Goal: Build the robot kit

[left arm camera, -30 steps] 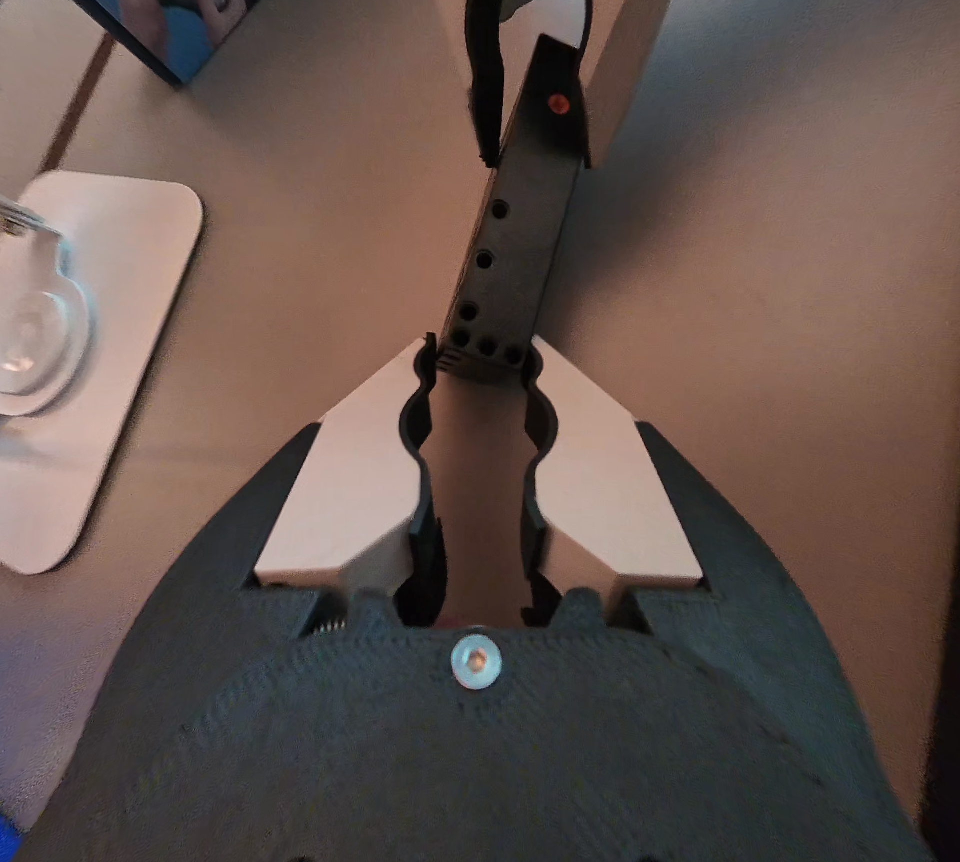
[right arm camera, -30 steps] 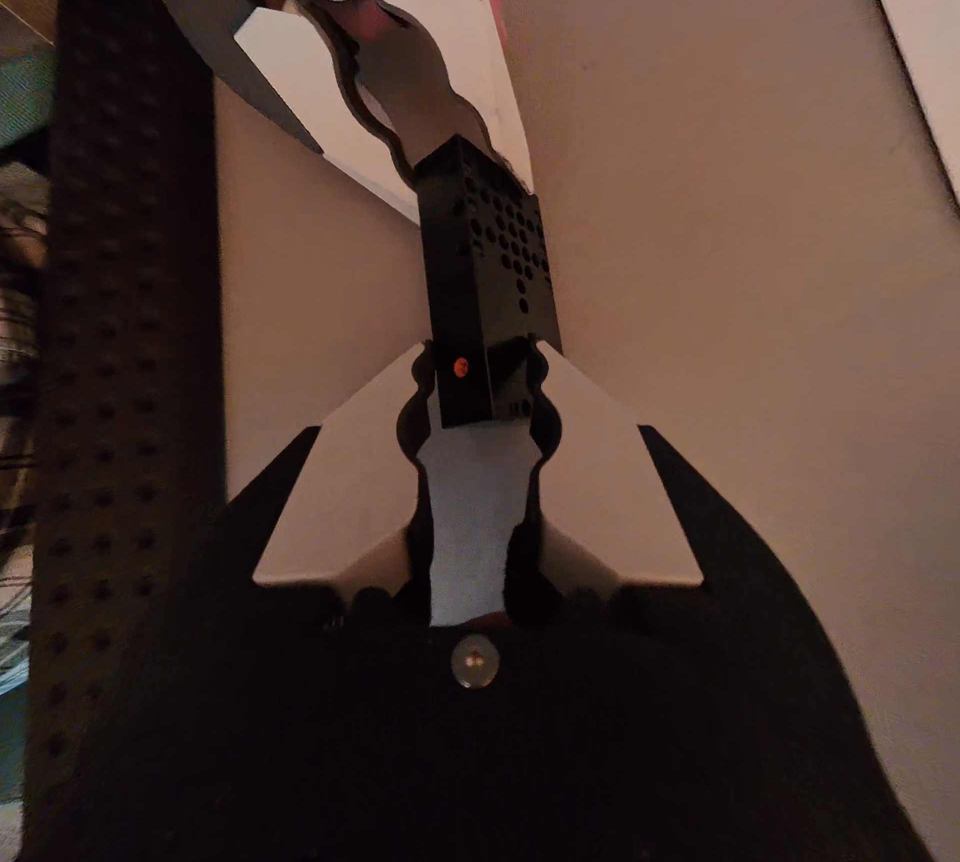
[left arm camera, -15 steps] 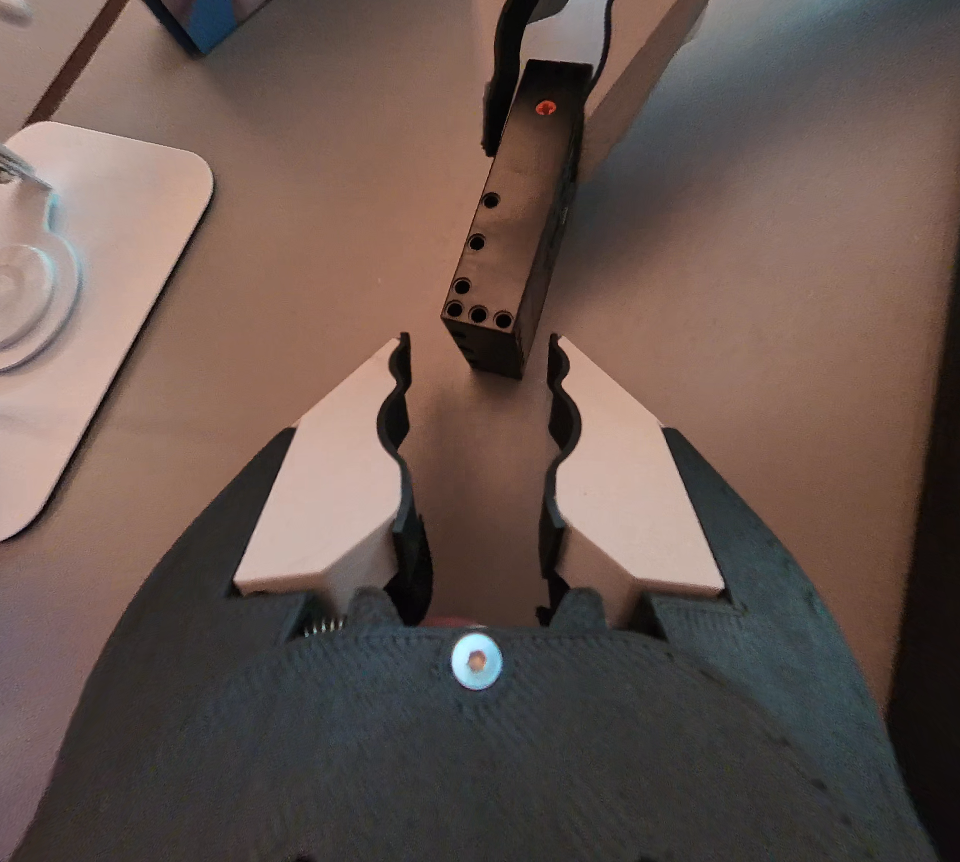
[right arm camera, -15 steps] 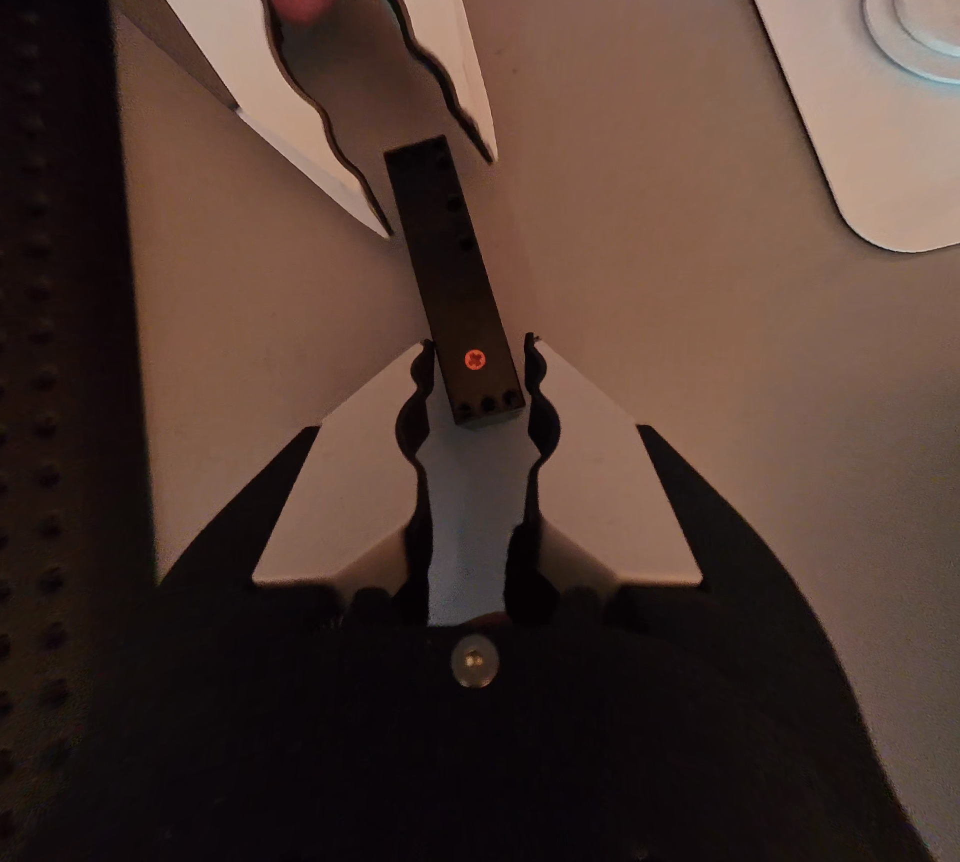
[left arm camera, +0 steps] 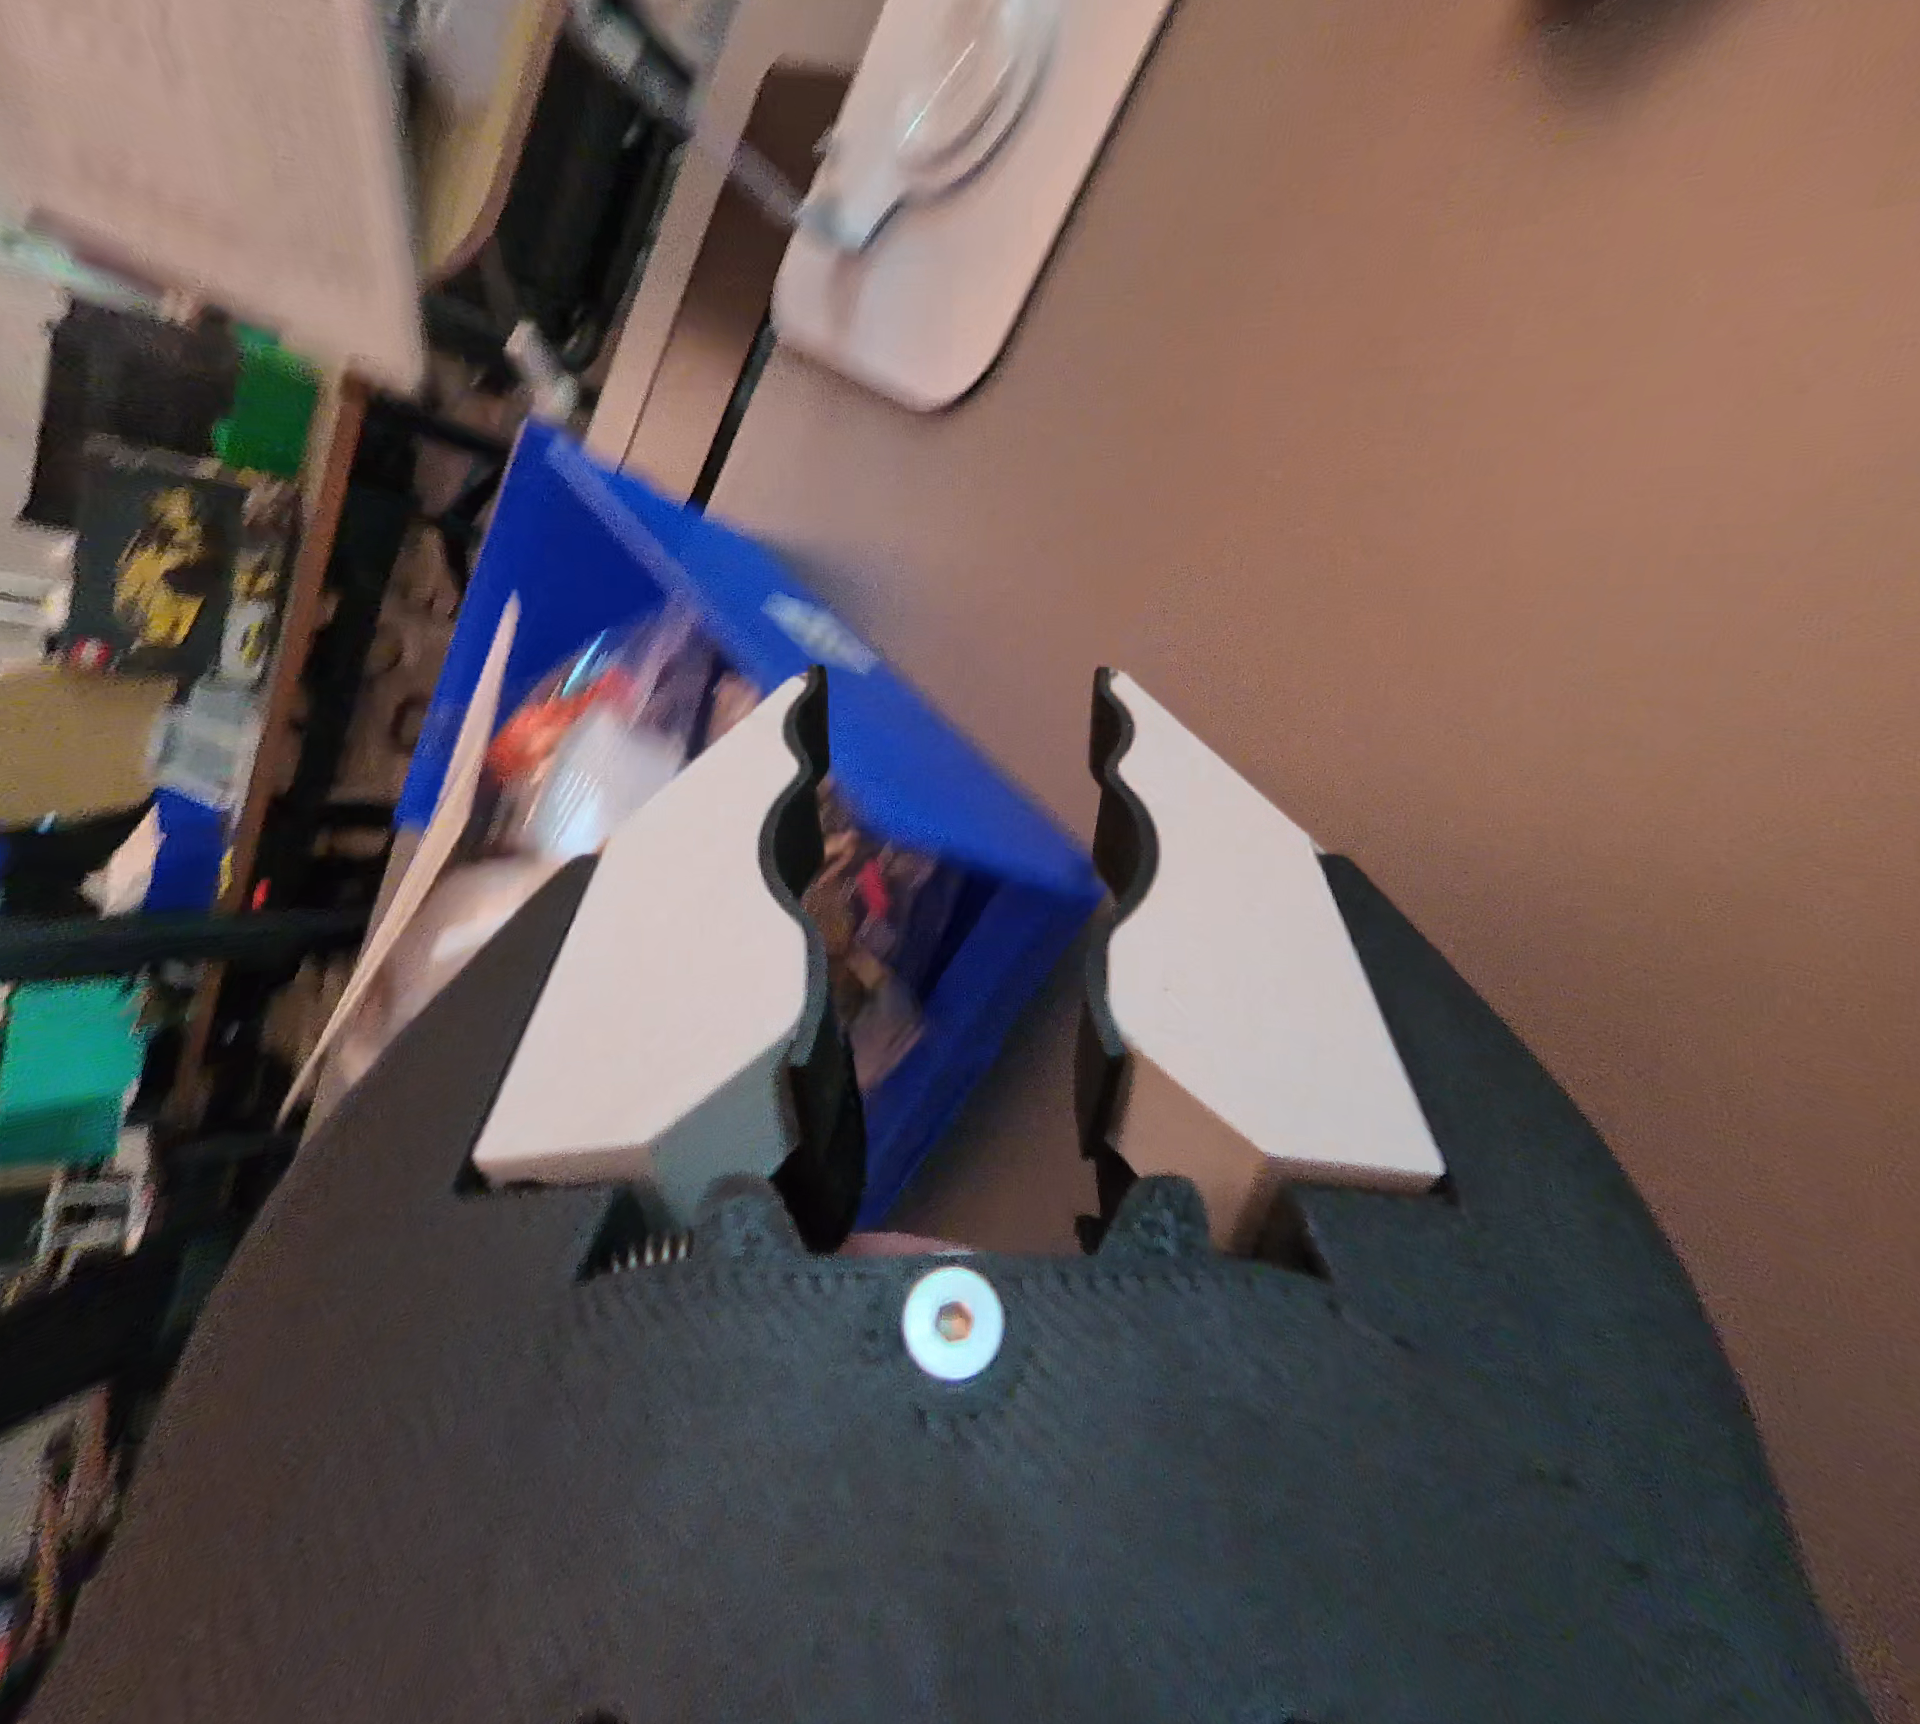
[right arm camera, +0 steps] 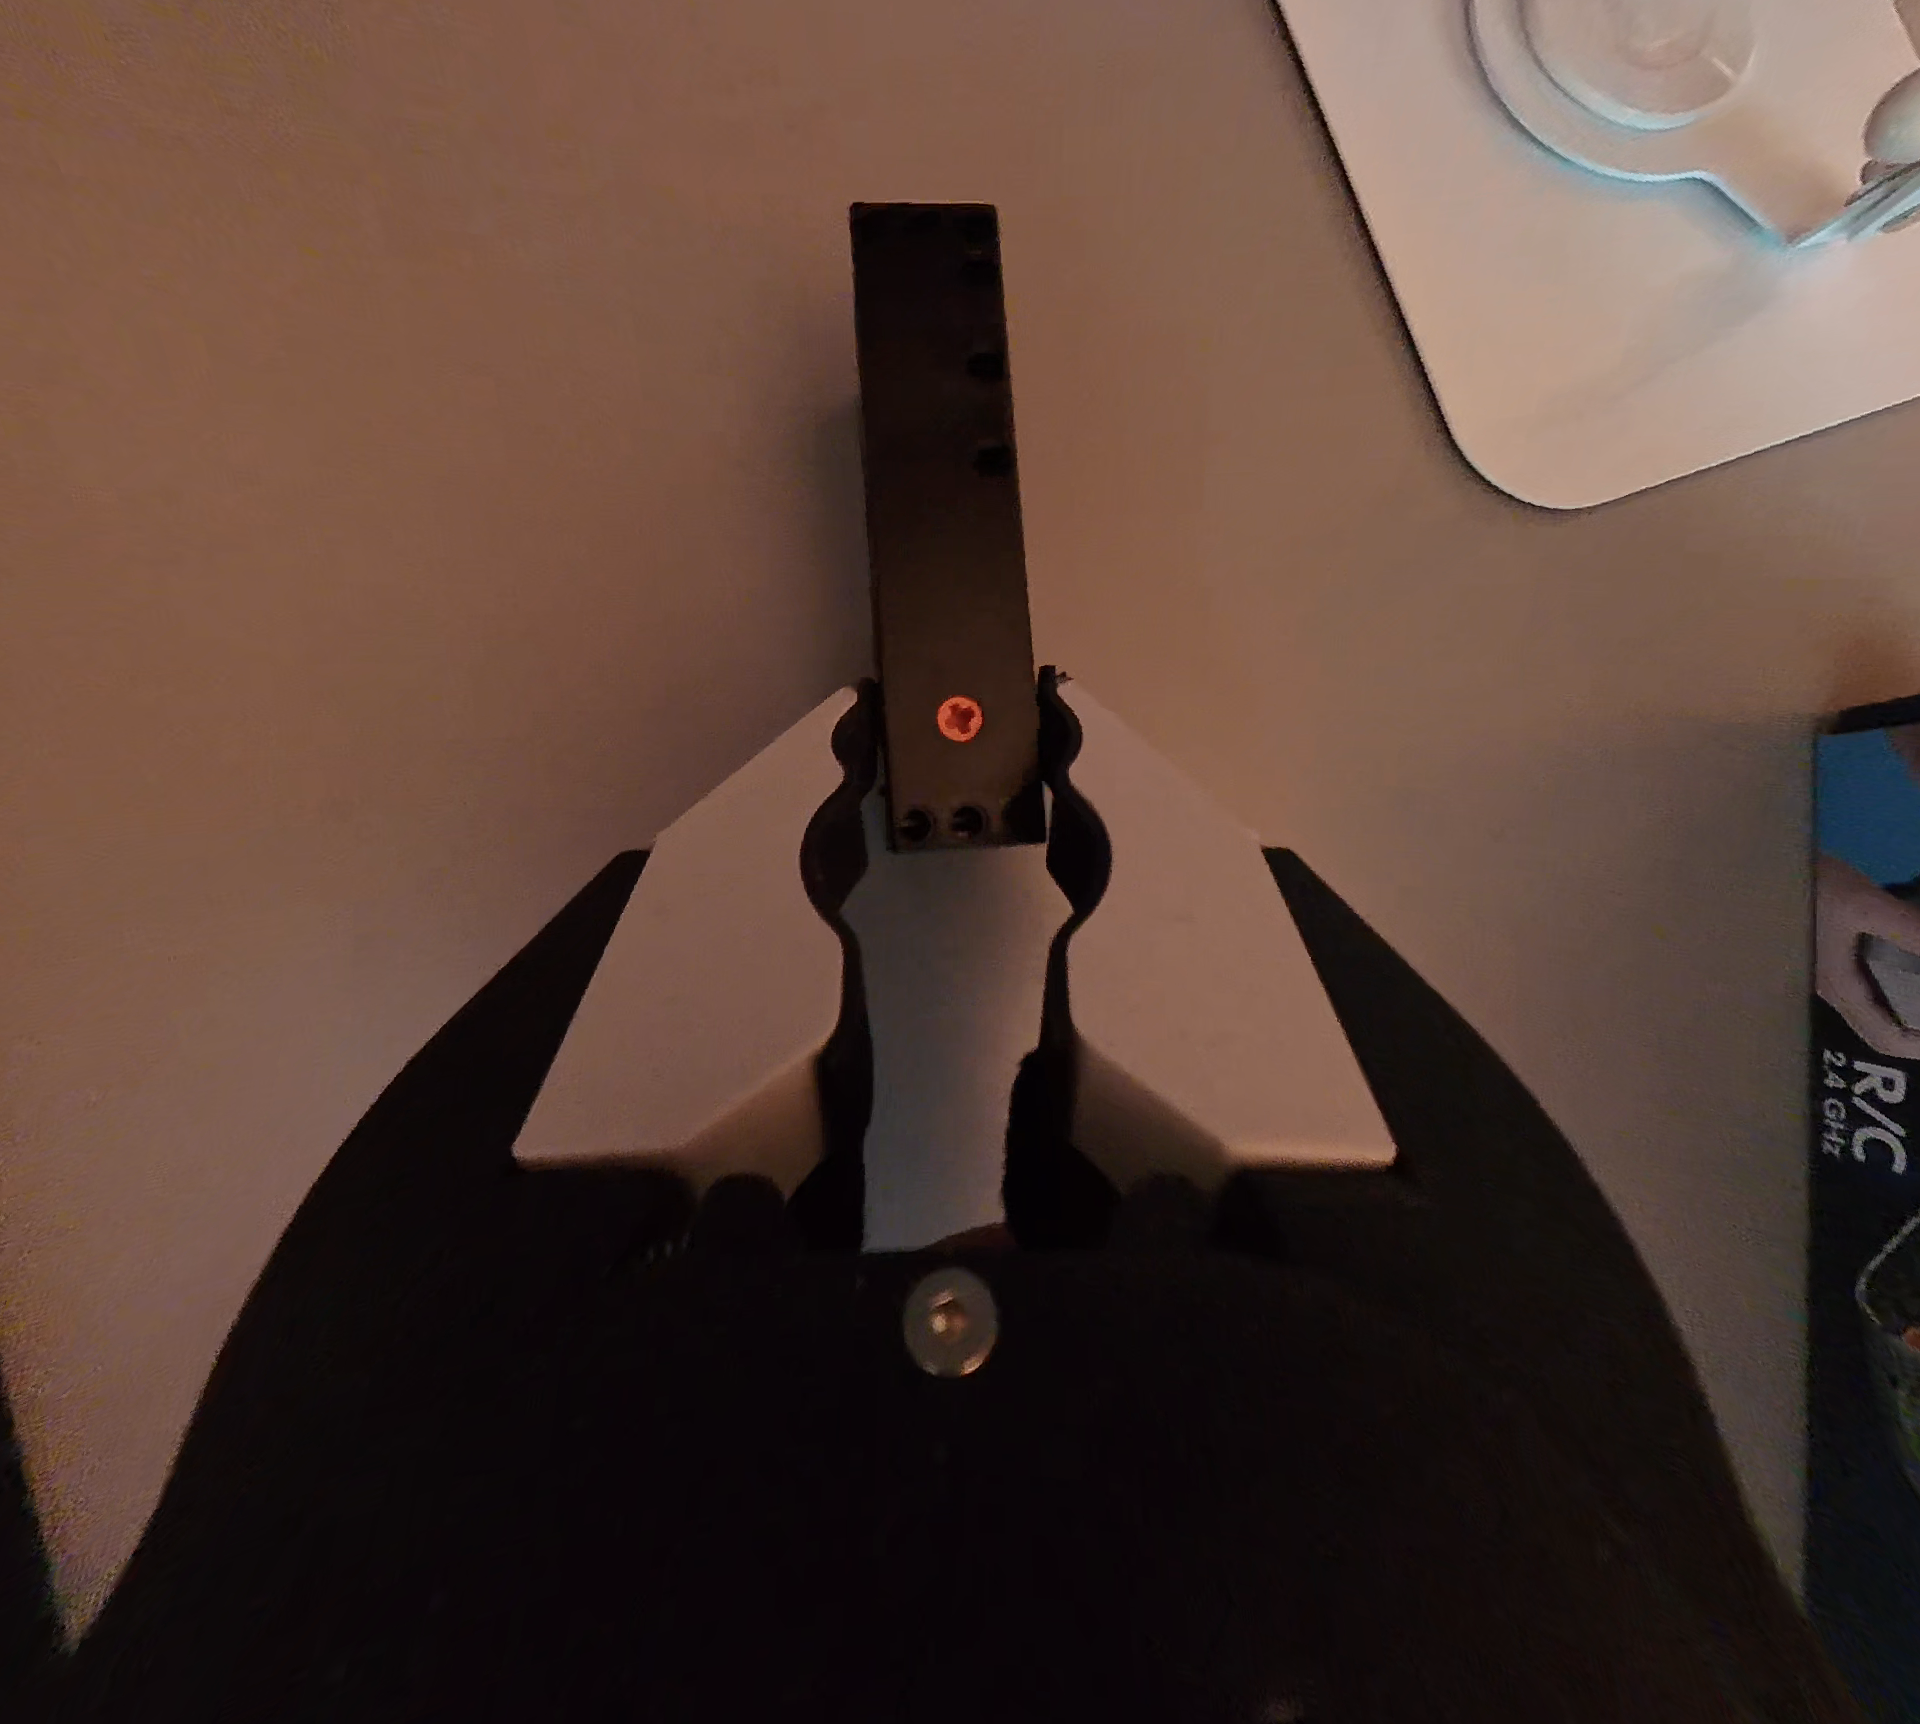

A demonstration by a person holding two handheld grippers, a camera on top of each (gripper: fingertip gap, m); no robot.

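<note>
While the right hand-held gripper [right arm camera: 958, 687] is clamped on one end of a long black block [right arm camera: 940, 469], the block juts straight forward from between the fingertips, above the pale counter [right arm camera: 416, 324]; whether its far end touches the surface cannot be told. An orange screw head [right arm camera: 959, 718] sits in the block's upper face right at the grip, with two small round holes just behind it and a row of further holes along the block's right edge toward the far end. The wavy black pads [right arm camera: 1070, 801] press against both sides of the block.

To the upper right, well apart from the block, a white rounded-corner mat [right arm camera: 1455, 303] lies on the counter and carries a clear glass piece [right arm camera: 1621, 33]. At the right edge of the right wrist view, a printed box [right arm camera: 1870, 1155] with a dark face shows in part.

The left hand-held gripper [left arm camera: 956, 698] stands apart, with nothing between its fingers. Its view is tilted and blurred. Just beyond its fingertips lies a blue box [left arm camera: 727, 739] with a picture on its face, near the counter's edge. Farther off, the same white mat [left arm camera: 935, 303] and glass piece [left arm camera: 956, 95] appear, and past the edge a cluttered room is only a blur.
</note>
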